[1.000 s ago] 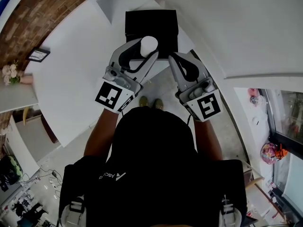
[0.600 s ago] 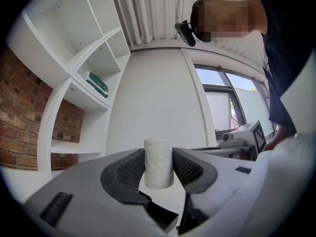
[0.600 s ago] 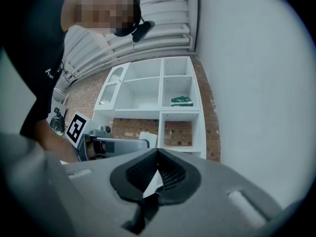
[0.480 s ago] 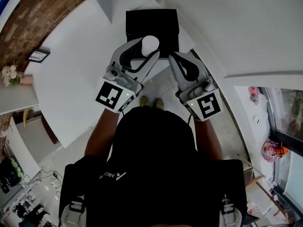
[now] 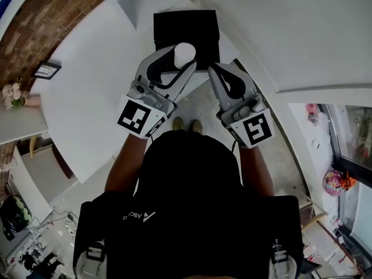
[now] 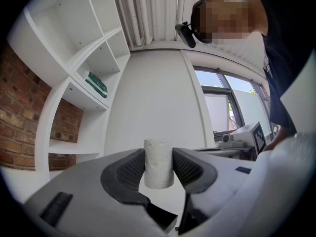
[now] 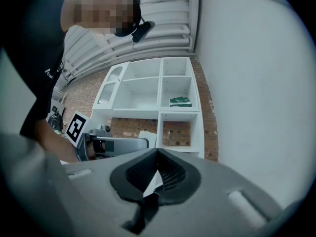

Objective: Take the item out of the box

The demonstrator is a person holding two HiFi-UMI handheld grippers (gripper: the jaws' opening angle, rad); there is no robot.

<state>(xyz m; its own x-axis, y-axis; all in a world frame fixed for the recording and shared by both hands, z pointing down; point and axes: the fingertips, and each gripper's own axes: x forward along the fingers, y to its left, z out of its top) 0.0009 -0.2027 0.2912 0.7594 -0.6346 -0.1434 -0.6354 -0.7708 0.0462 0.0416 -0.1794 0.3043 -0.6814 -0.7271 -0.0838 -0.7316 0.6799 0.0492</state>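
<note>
A white, curved tabletop [image 5: 87, 97] fills the space below the person, with a brick wall [image 5: 40, 22] and white shelving [image 7: 158, 93] beyond it. A black box [image 5: 186, 22] sits at the tabletop's far edge.

The left gripper [image 5: 179, 58] is closed on a small white roll [image 6: 158, 159], one ribbed pad pressed against each side of it. The roll stands upright between the jaws, with its top above them. From the head view it hangs over the near edge of the box, so it looks lifted clear of the box, though how high cannot be told. The right gripper [image 7: 158, 162] has its jaws together with nothing between them, and hangs just beside the box's near right corner.

The roll looks like wound paper or soft tape, so it is probably light and a little yielding. Its matt surface should not slip against the ribbed pads. The risk is squeezing it out of round rather than dropping it. The present hold, across the curved wall at about mid-height, seems the right one.

The roll and the box show no label or writing. Each gripper's cube carries only a black-and-white square marker. A white logo on the person's dark top [image 5: 136, 215] is too small to read in full. A green item on a shelf [image 6: 96, 85] bears print too small to make out.
</note>
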